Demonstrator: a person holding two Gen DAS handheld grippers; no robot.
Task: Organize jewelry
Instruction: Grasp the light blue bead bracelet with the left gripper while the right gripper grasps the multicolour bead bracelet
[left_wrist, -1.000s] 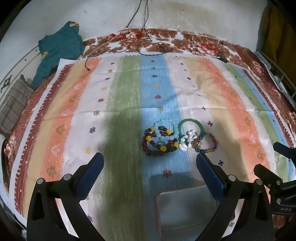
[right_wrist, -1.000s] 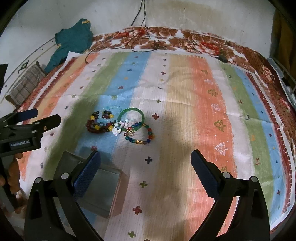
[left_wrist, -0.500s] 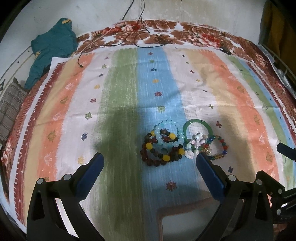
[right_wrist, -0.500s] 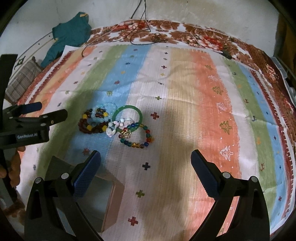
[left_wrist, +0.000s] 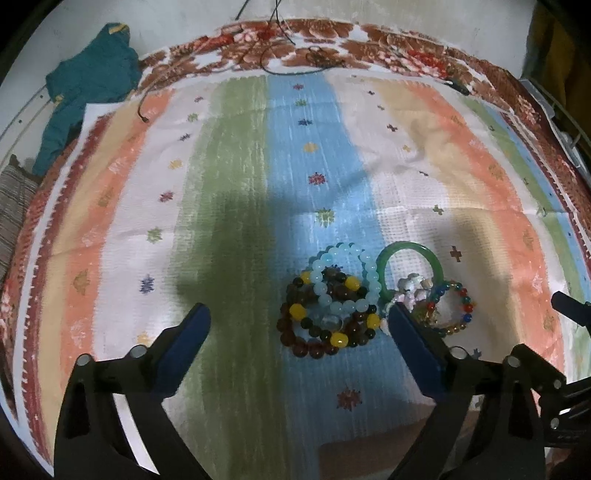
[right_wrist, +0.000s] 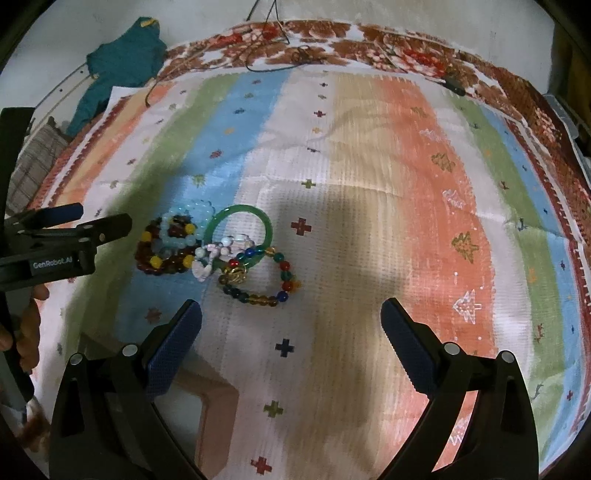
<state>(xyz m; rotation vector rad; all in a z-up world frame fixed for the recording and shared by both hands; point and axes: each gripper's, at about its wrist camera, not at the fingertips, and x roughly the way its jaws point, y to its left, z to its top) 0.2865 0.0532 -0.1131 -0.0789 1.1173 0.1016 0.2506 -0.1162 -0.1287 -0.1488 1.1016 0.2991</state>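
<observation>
A pile of bracelets lies on the striped cloth: a dark bead bracelet with yellow beads (left_wrist: 325, 332) (right_wrist: 162, 258), a pale blue bead bracelet (left_wrist: 343, 280) (right_wrist: 184, 236), a green bangle (left_wrist: 410, 251) (right_wrist: 240, 218), a white shell piece (left_wrist: 410, 288) (right_wrist: 218, 254) and a multicoloured bead bracelet (left_wrist: 454, 306) (right_wrist: 266, 280). My left gripper (left_wrist: 299, 332) is open and empty, just short of the pile. My right gripper (right_wrist: 291, 325) is open and empty, near the multicoloured bracelet. A box (right_wrist: 207, 406) (left_wrist: 373, 454) sits near me, partly hidden by the fingers.
The striped cloth (left_wrist: 236, 184) (right_wrist: 369, 147) covers a floral blanket (left_wrist: 369, 40). A teal garment (left_wrist: 88, 81) (right_wrist: 122, 59) lies at the far left. Black cables (left_wrist: 288, 62) trail at the back. The left gripper (right_wrist: 62, 243) shows at the left of the right wrist view.
Both grippers have moved forward toward the bracelet pile, which looks larger and nearer. The box has slid lower, under the fingers. Both stay open.
</observation>
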